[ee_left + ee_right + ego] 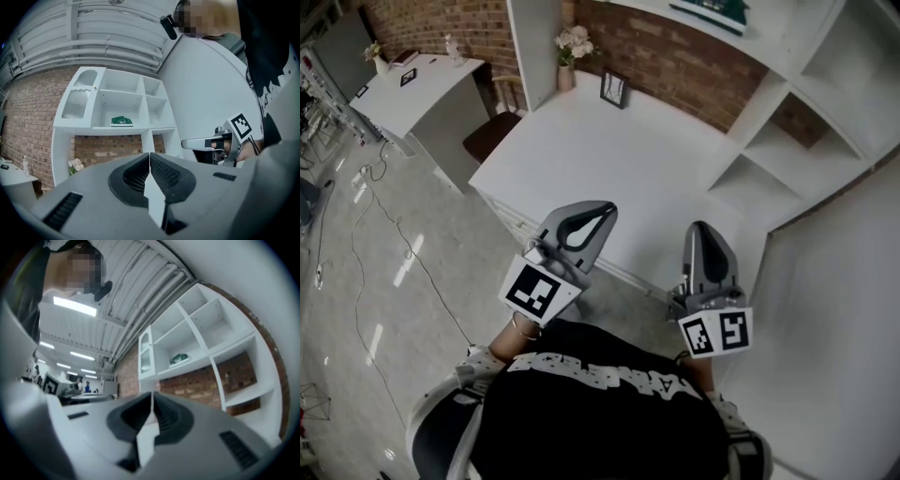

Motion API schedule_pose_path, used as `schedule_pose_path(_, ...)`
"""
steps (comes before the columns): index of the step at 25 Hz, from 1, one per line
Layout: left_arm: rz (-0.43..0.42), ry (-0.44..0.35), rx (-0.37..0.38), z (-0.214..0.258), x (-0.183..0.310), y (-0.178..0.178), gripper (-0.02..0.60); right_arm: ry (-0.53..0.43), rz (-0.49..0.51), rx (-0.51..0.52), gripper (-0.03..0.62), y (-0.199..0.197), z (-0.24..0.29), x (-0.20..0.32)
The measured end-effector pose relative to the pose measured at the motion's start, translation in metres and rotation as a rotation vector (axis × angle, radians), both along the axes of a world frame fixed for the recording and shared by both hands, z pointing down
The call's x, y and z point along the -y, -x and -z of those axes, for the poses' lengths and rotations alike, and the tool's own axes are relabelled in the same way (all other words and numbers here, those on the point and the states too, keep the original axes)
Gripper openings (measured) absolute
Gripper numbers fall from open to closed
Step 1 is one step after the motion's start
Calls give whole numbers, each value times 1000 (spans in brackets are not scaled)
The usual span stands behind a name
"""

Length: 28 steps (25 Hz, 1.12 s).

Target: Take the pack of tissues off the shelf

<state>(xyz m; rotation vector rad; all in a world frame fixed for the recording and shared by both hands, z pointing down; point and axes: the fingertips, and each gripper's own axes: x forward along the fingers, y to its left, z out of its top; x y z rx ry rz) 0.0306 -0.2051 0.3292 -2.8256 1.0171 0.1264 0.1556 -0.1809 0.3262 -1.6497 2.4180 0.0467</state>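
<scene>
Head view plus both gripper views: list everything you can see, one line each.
pack of tissues: 1, green, in a middle compartment of the shelf
shelf: 1, white, against the brick wall
brick wall: 1, red-brown, behind the table
table: 1, white, below the shelf
flowers: 1 bunch, pale, table's back corner
picture frame: 1, dark, on the table by the wall
chair: 1, brown, left of the table
desk: 1, white, far left
floor: grey, glossy, left
left gripper: 1, grey, shut, empty
right gripper: 1, grey, shut, empty
</scene>
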Motion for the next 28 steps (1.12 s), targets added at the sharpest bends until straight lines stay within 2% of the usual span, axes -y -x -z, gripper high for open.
schedule_pose_path(17,-184,-15,26,17,93,13,35,-3,-158,-54,32,26,19,77)
schedule_pose_path(28,-285,-24,1,25,146,23,35,6,-261,-100,32,43,25,121)
